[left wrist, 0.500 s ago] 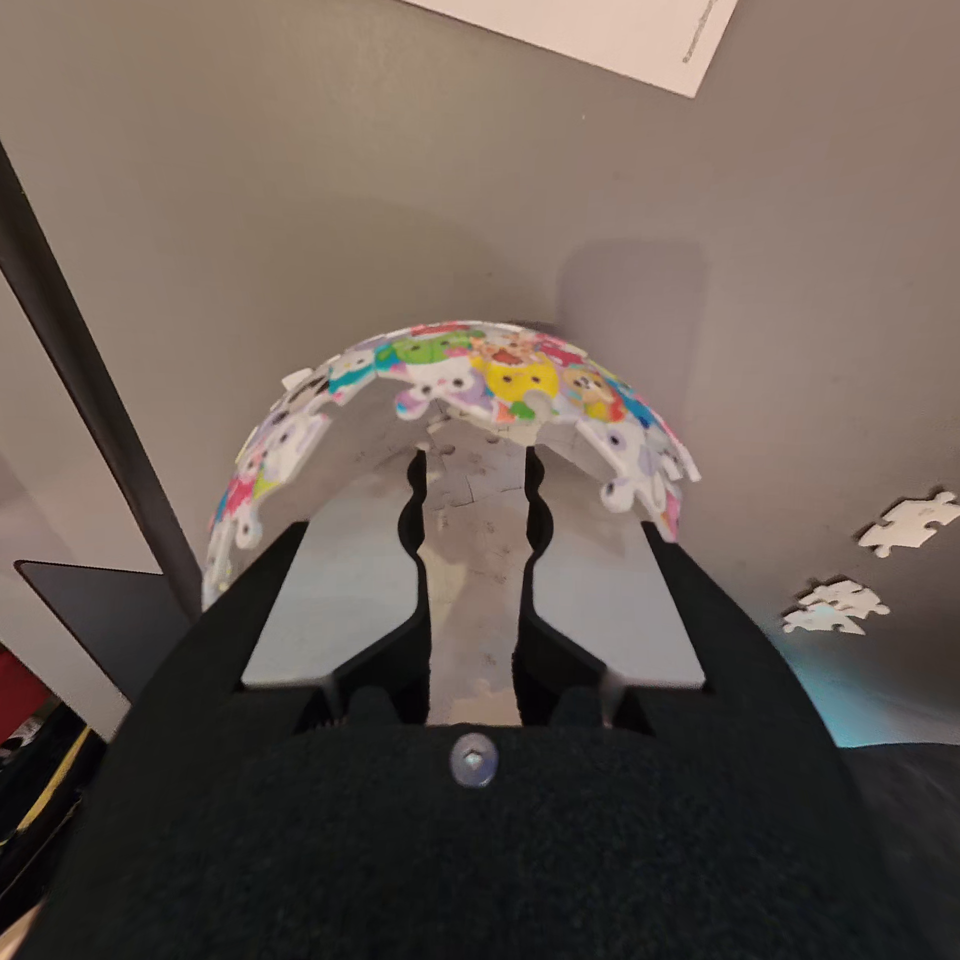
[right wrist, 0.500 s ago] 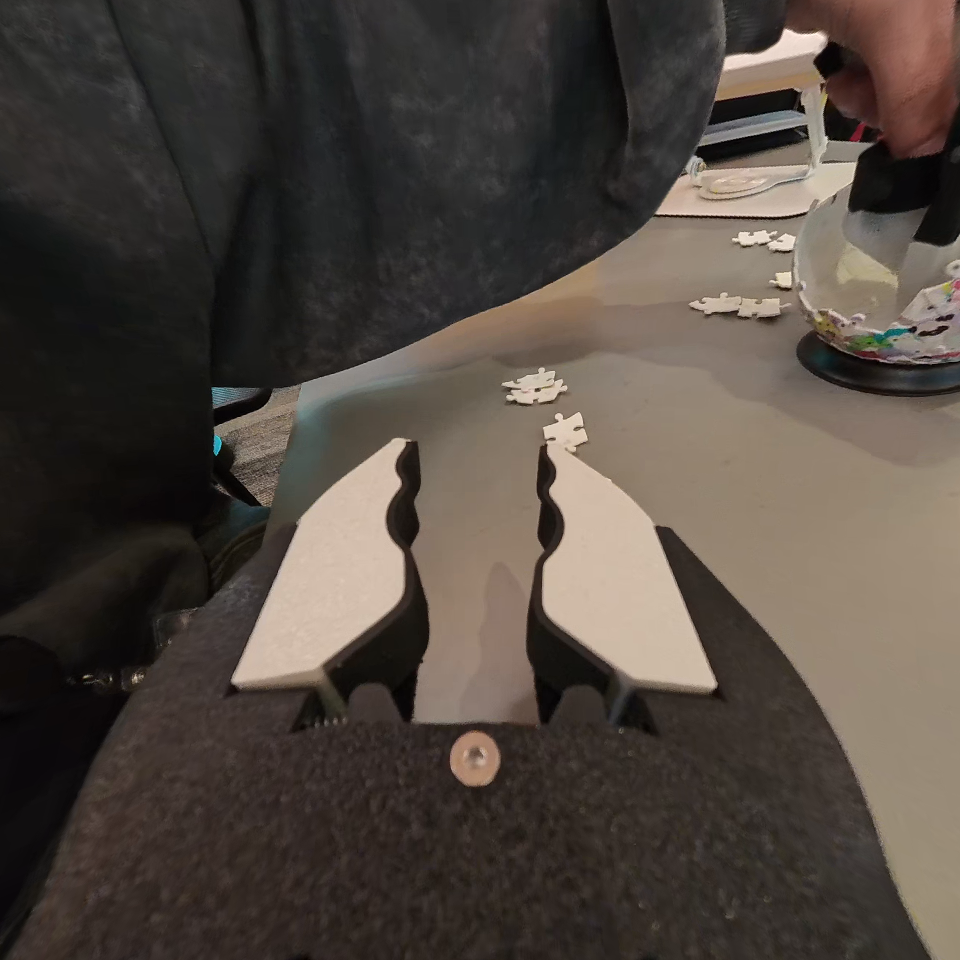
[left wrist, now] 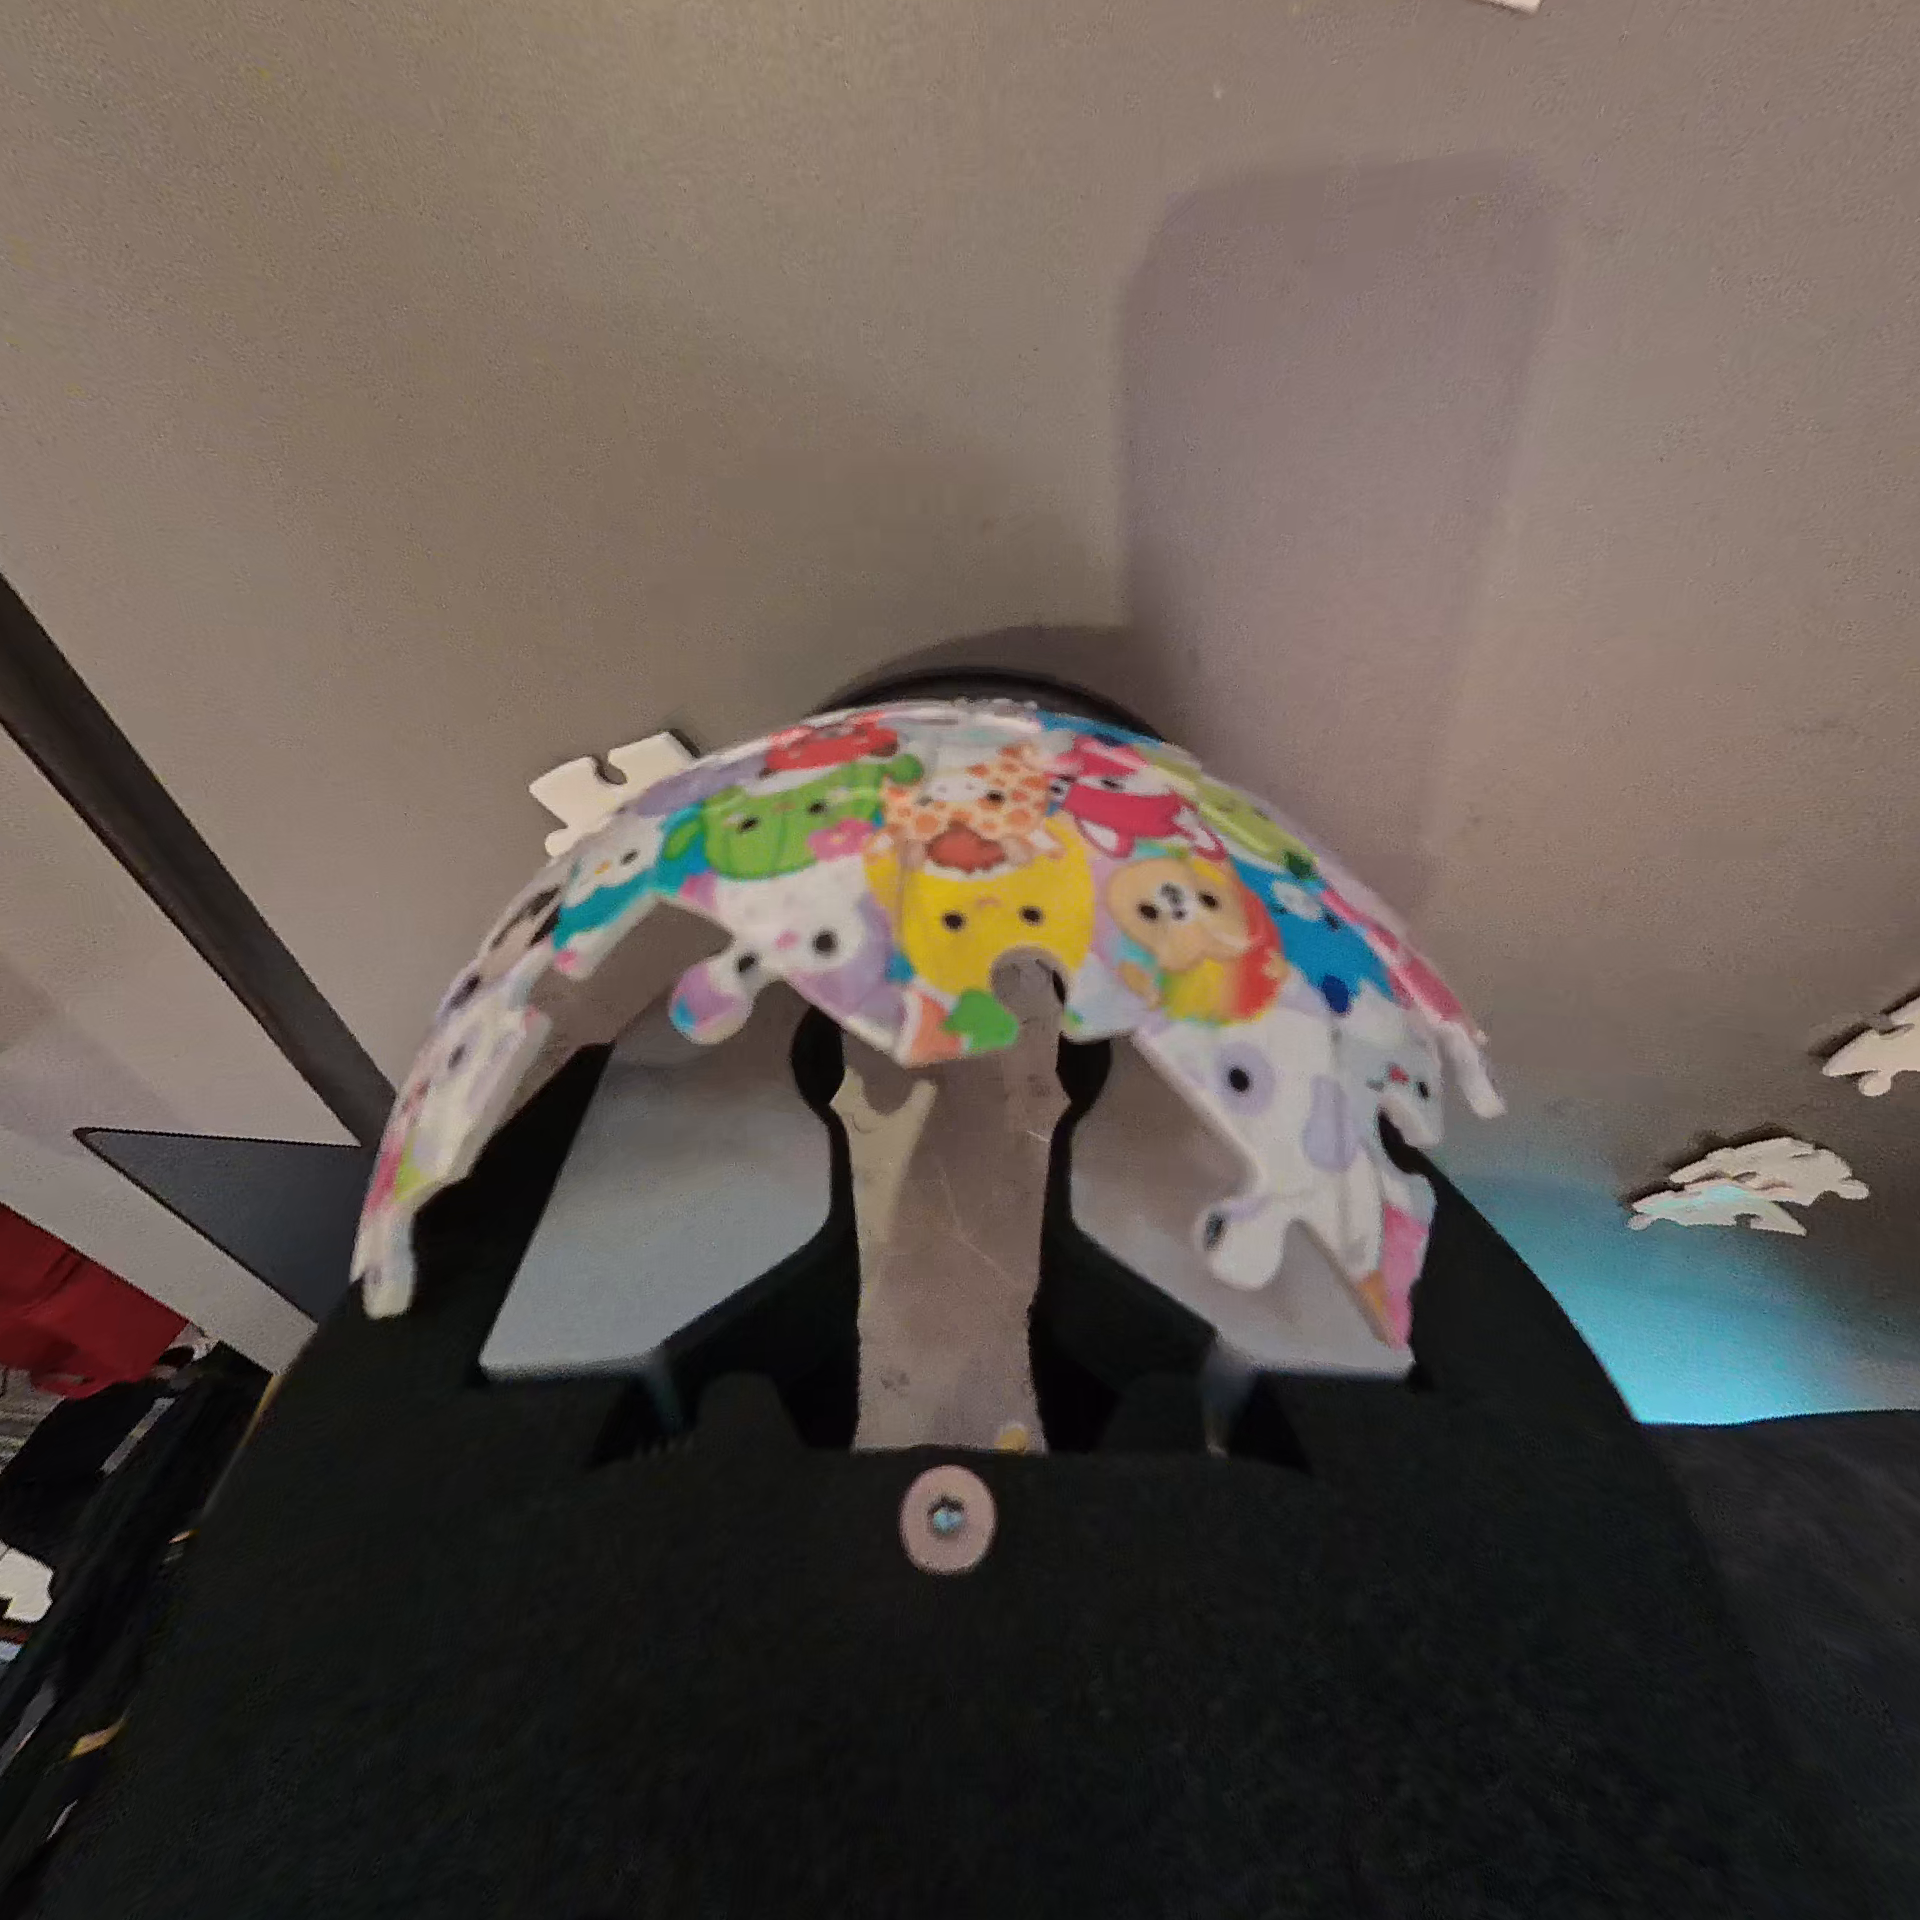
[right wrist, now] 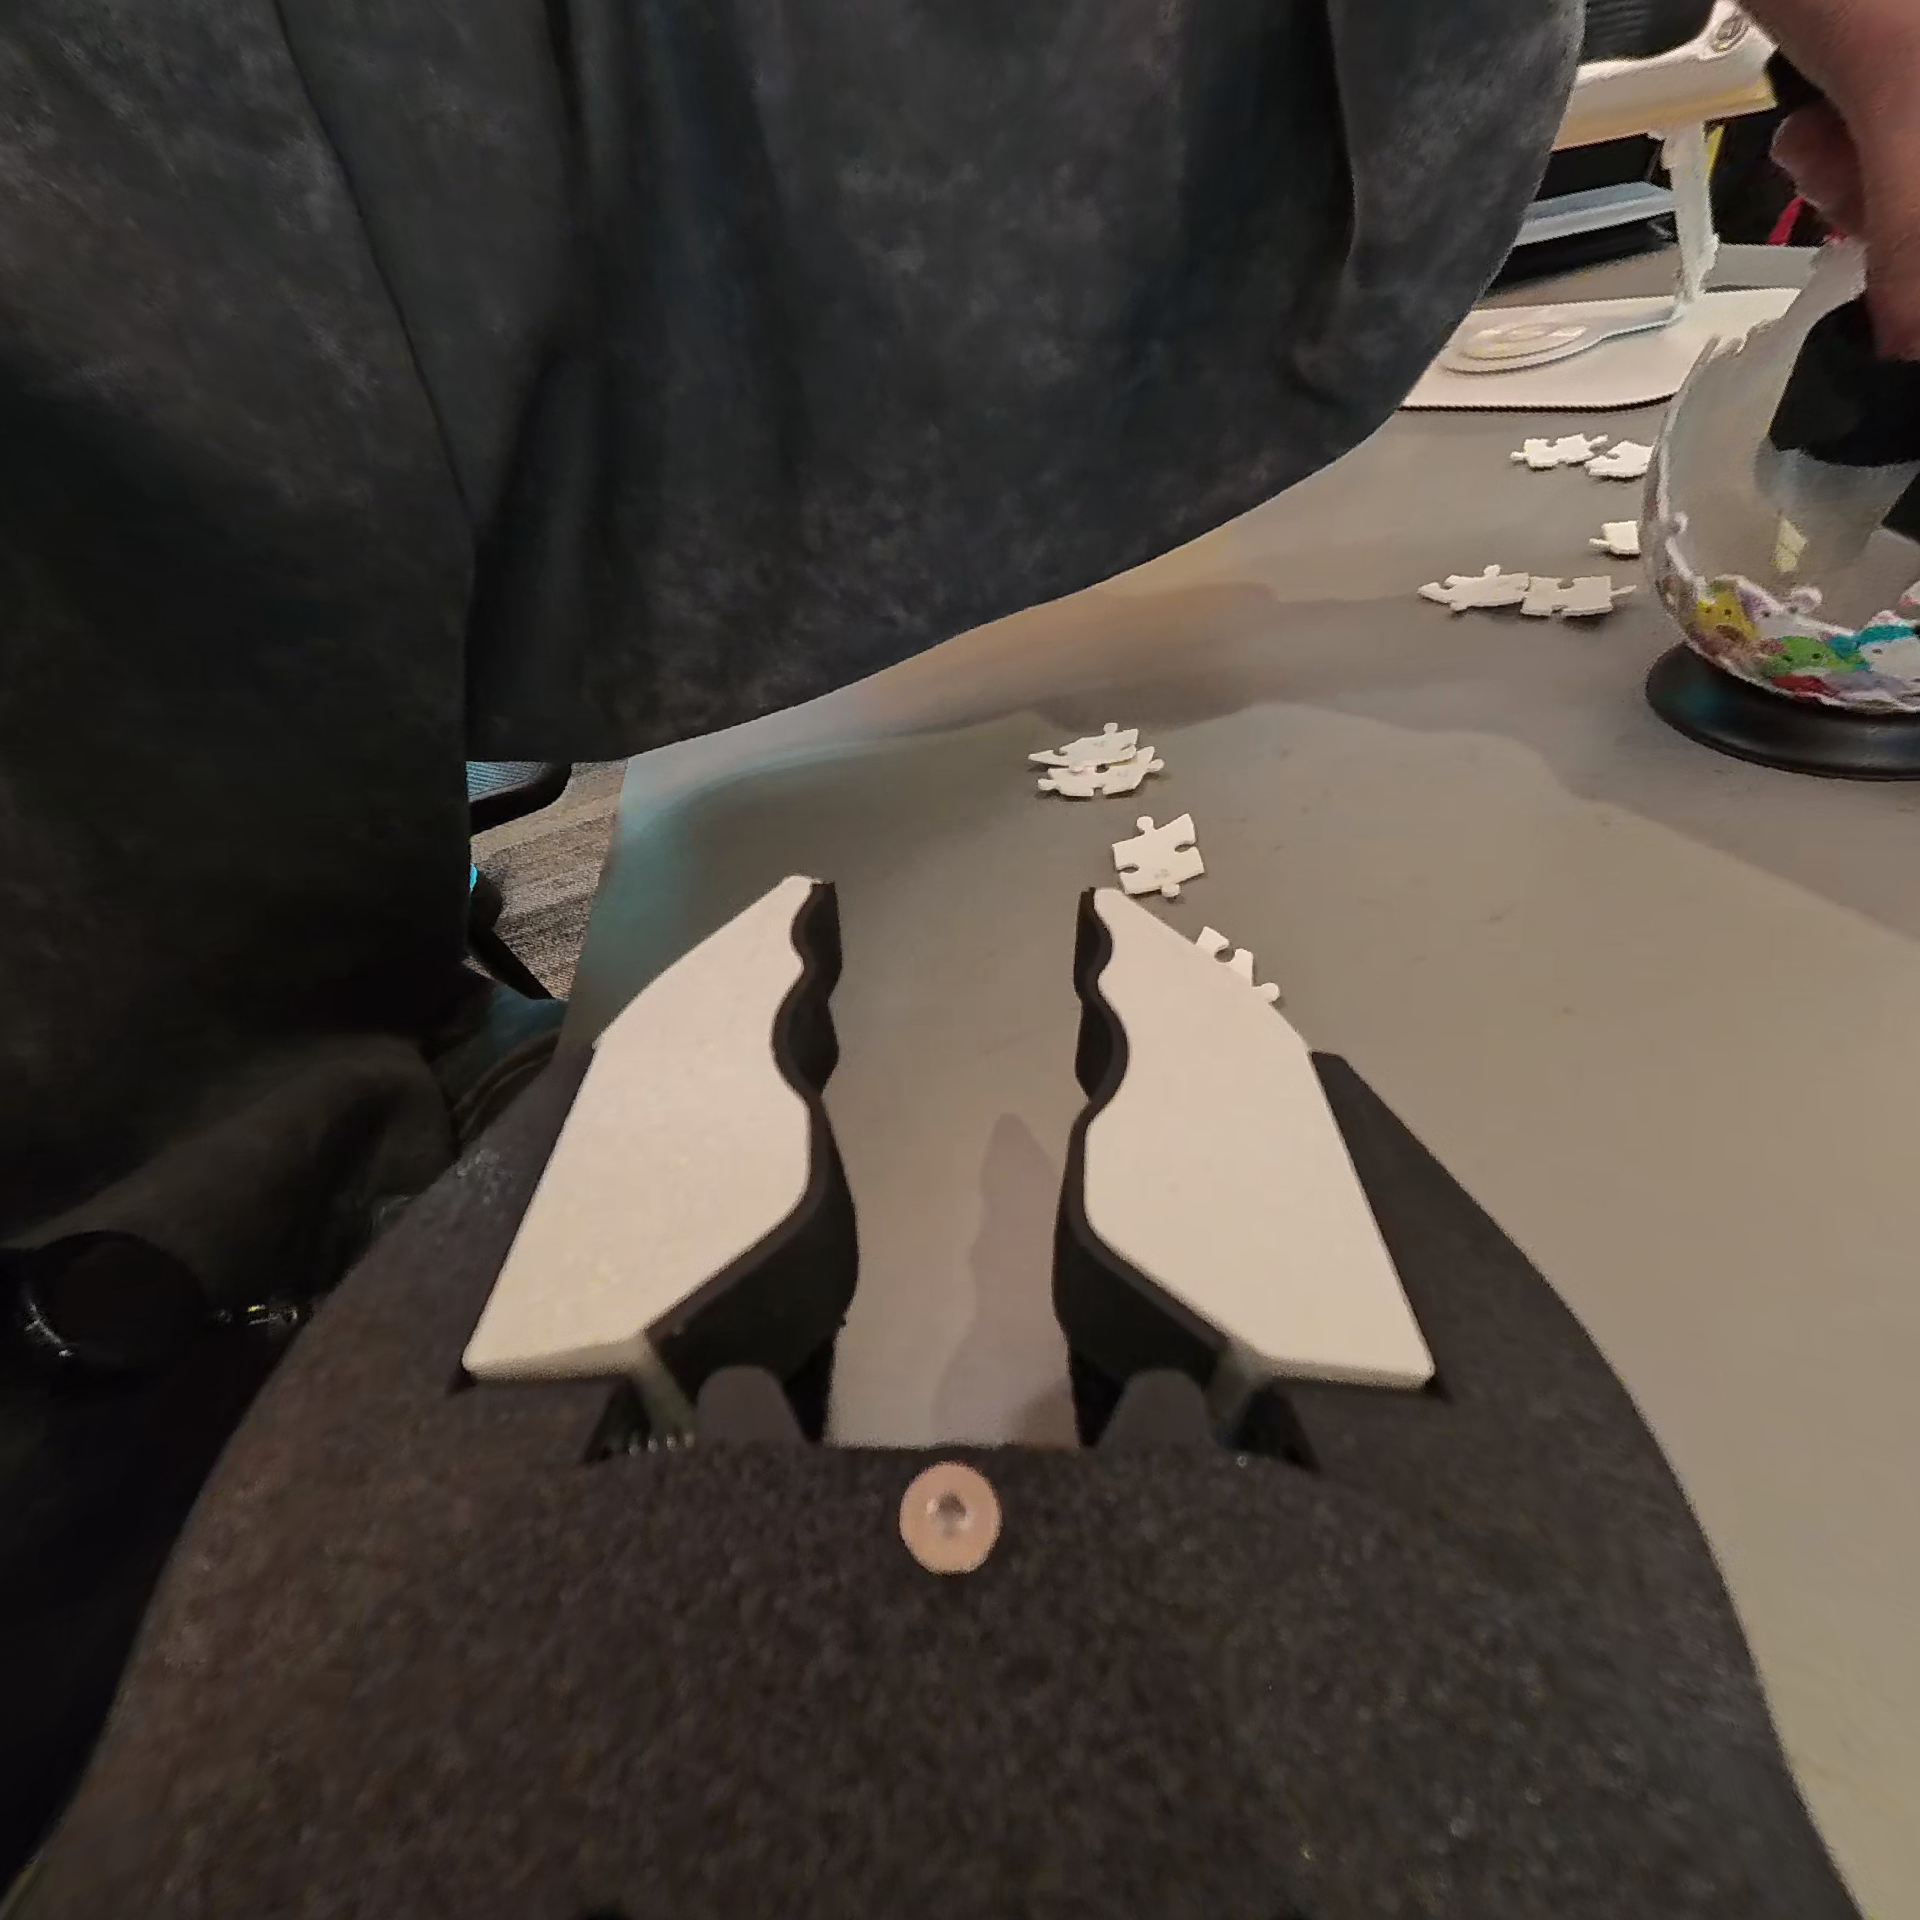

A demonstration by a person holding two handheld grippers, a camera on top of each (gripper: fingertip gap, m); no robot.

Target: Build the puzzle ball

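Observation:
The puzzle ball [left wrist: 987, 883] is a half-built colourful shell with a grey inside. It fills the middle of the left wrist view and arches over my left gripper [left wrist: 951, 1029]. The fingertips are hidden under its rim, and a gap shows between the fingers. In the right wrist view the shell [right wrist: 1766, 644] sits on a black round stand [right wrist: 1766, 738] at the far right, with the left gripper [right wrist: 1829, 416] reaching into it from above. My right gripper [right wrist: 956, 899] is open and empty, low over the grey table [right wrist: 1351, 1039]. A loose white piece [right wrist: 1158, 857] lies just beyond its right finger.
More white loose pieces lie on the table [right wrist: 1096, 764], [right wrist: 1236, 961], [right wrist: 1527, 592], [left wrist: 1745, 1184]. A person's dark sleeve and body [right wrist: 727, 364] fill the left and top of the right wrist view. A white mat [right wrist: 1558, 364] lies at the back. A black bar [left wrist: 177, 862] crosses the left. The left gripper's tips are roughly 30 cm from the right gripper's. My left tips are about 20 cm from the loose white piece [right wrist: 1158, 857], my right tips only 12 cm.
The shell has tipped and come nearer in the left wrist view, covering the left fingertips. The right gripper has shifted a little, and one more piece shows beside its right finger.

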